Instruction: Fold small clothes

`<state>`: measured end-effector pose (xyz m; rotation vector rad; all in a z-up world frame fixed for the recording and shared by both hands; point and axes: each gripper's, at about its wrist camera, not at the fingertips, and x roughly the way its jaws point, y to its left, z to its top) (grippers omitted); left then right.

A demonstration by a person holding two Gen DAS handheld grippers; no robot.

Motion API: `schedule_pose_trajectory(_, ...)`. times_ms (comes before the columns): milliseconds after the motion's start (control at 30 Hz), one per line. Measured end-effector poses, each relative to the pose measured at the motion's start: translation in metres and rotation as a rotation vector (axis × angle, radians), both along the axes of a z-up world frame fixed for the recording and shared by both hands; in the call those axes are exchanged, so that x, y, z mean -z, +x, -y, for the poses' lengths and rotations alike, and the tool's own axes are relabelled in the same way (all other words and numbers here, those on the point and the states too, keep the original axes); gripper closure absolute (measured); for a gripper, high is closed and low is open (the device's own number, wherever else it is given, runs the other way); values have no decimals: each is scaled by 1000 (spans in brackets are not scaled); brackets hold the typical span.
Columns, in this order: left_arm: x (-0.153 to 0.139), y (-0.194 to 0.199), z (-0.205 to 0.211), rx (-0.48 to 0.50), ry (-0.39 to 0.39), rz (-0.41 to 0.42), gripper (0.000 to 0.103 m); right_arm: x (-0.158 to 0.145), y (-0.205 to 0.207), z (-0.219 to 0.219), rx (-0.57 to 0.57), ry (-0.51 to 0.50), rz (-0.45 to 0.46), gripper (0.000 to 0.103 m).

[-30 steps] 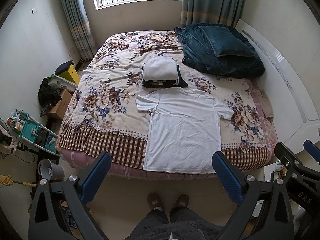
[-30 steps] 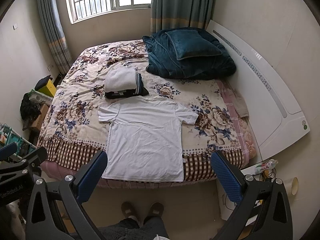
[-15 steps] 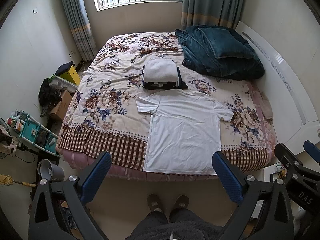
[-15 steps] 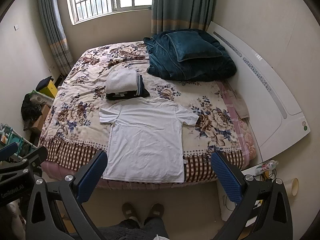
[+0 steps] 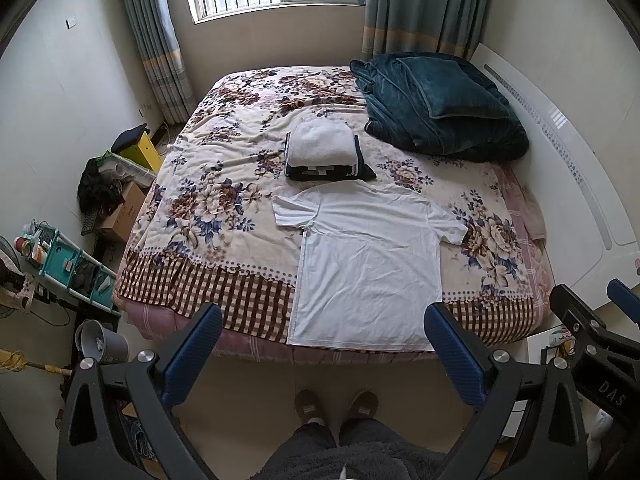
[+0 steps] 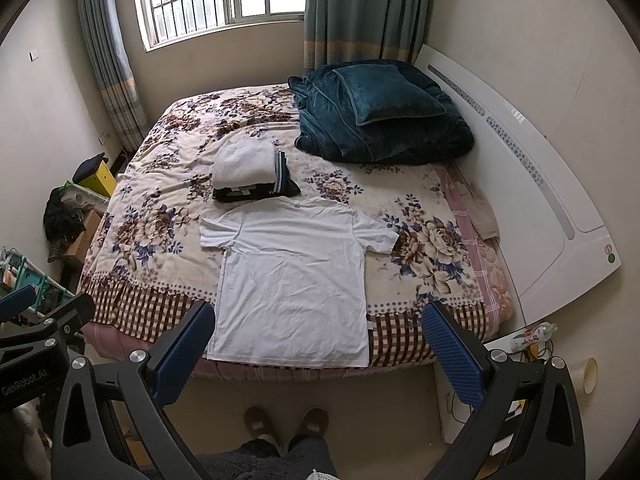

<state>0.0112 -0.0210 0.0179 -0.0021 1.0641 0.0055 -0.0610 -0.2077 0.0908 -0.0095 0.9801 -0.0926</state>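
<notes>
White T-shirt (image 5: 370, 264) spread flat on floral bed (image 5: 208, 184), folded clothes stack (image 5: 322, 152) just beyond its collar, left gripper (image 5: 323, 322) and right gripper (image 6: 318, 316) both fingers wide apart, empty, above floor

Stack of folded clothes (image 5: 323, 152): lowest dark garment mostly covered by the white fluffy one; its print unreadable. Teal plush blanket heap (image 6: 380, 120) hides the far bed corner. Left tongs (image 5: 322, 354) bodies cut off by the lower edge. Small plastic bottle (image 6: 534, 336) on the floor: label too small to read.
</notes>
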Motion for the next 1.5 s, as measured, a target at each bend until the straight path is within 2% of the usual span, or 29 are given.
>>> schedule_pose_trajectory(667, -1, 4, 2, 0, -5, 0, 0, -1, 3, 0, -4, -2, -5, 0)
schedule_pose_trajectory(900, 7, 10, 1, -3, 15, 15, 0, 12, 11, -1, 21, 2, -16, 0)
schedule_pose_trajectory(1067, 35, 45, -4, -14, 58, 70, 0, 48, 34, 0, 85, 15, -40, 0)
schedule_pose_trajectory(1167, 59, 75, -11, -13, 68, 90, 0, 80, 58, 6, 143, 18, -58, 0)
schedule_pose_trajectory(1333, 112, 133, 0, 9, 74, 58, 0, 143, 117, 29, 263, 0, -74, 0)
schedule_pose_trajectory(1500, 165, 190, 22, 32, 76, 7, 0, 215, 187, 68, 354, 51, -120, 0)
